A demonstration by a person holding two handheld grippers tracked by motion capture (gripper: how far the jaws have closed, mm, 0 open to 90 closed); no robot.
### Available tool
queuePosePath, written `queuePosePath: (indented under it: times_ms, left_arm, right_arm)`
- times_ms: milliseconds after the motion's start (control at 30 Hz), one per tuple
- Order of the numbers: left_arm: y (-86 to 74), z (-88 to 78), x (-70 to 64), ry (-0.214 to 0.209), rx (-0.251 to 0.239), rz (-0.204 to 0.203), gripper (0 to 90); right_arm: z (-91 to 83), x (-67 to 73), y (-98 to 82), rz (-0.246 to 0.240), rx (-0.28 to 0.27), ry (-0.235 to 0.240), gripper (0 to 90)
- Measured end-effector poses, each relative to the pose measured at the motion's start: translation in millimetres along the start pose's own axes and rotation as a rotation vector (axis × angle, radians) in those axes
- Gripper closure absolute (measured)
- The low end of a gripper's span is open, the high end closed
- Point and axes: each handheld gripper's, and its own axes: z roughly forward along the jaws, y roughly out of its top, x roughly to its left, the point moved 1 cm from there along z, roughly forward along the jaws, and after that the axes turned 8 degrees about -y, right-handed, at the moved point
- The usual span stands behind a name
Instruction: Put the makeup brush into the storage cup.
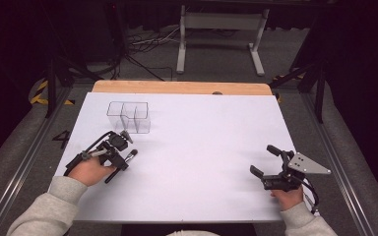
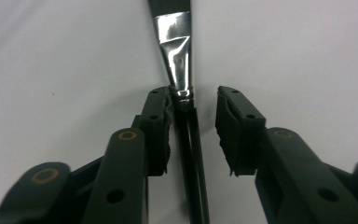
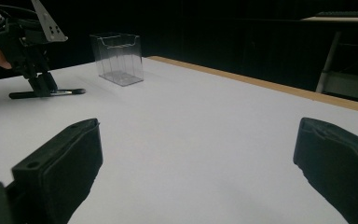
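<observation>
A black-handled brush (image 1: 128, 156) with a shiny silver ferrule (image 2: 175, 46) lies flat on the white table top (image 1: 202, 147) at the near left. My left gripper (image 1: 120, 163) points down at it and is open. Its jaws straddle the handle (image 2: 189, 135): one pad touches it, the other stands a little apart. The right gripper view shows that gripper (image 3: 42, 84) standing over the brush (image 3: 67, 92). My right gripper (image 1: 262, 159) rests near the table's right edge, open wide, with nothing between its fingers (image 3: 70, 154).
A clear plastic compartment box (image 1: 129, 117) stands upright at the far left of the table, just beyond the brush, and appears as the clear box (image 3: 118, 58) in the right gripper view. A wooden strip (image 1: 182, 87) marks the far edge. Cables and a white stand (image 1: 221, 39) are on the floor beyond.
</observation>
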Motion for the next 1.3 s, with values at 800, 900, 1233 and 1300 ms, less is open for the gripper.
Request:
queuePosePath:
  times_ms: [800,900,1233,1300]
  left_arm:
    - [0.9,1.7,0.0,0.005,0.017,-0.017,79.1]
    - [1.4,0.9,-1.3,0.014,0.015,-0.009,79.2]
    - [1.9,-15.1,-8.6,0.029,-0.041,0.018,79.3]
    - [1.5,-18.1,-10.4,0.028,-0.059,0.019,79.3]
  right_arm:
    - [-0.9,0.2,0.5,0.002,-0.006,0.001,2.0]
    - [-0.8,-0.4,0.4,0.003,-0.006,0.001,2.0]
    - [-0.5,-0.2,0.3,0.003,-0.005,0.001,2.0]
    - [-0.4,-0.3,0.2,0.006,-0.003,0.0,2.0]
